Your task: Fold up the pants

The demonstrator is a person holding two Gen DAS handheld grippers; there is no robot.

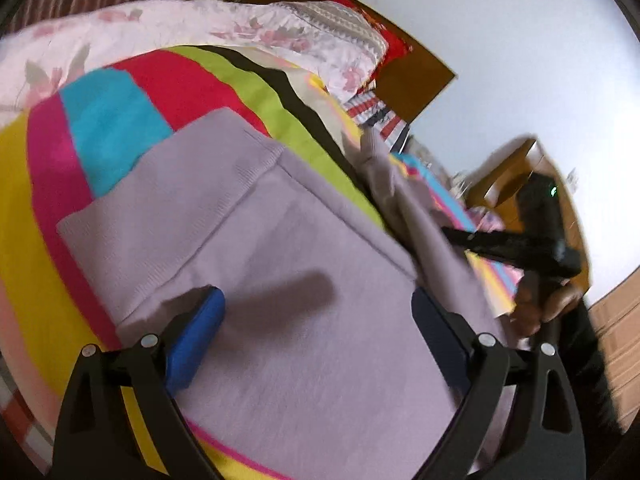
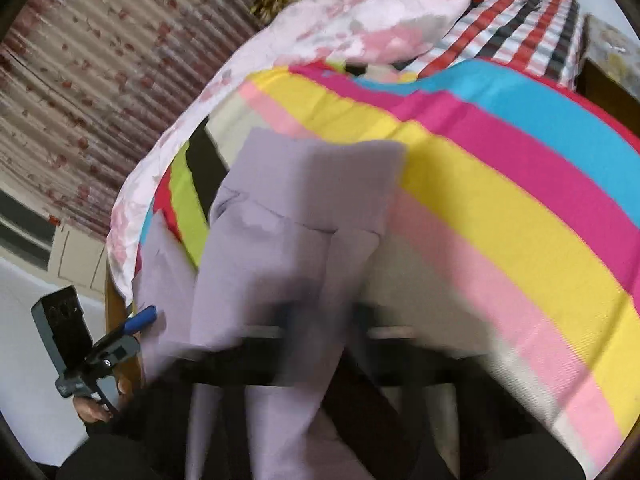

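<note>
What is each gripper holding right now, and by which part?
The left gripper is open over the lilac pants, holding nothing. The right gripper is shut on a bunched fold of them; which part is too blurred to tell.

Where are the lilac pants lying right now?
The lilac pants lie on the striped bedspread, beneath the open left gripper in the left wrist view.

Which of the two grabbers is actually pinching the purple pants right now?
The right gripper: its jaws are shut on a bunched fold of the lilac pants. The left gripper hovers over the flat part, its blue pads spread wide with nothing pinched.
</note>
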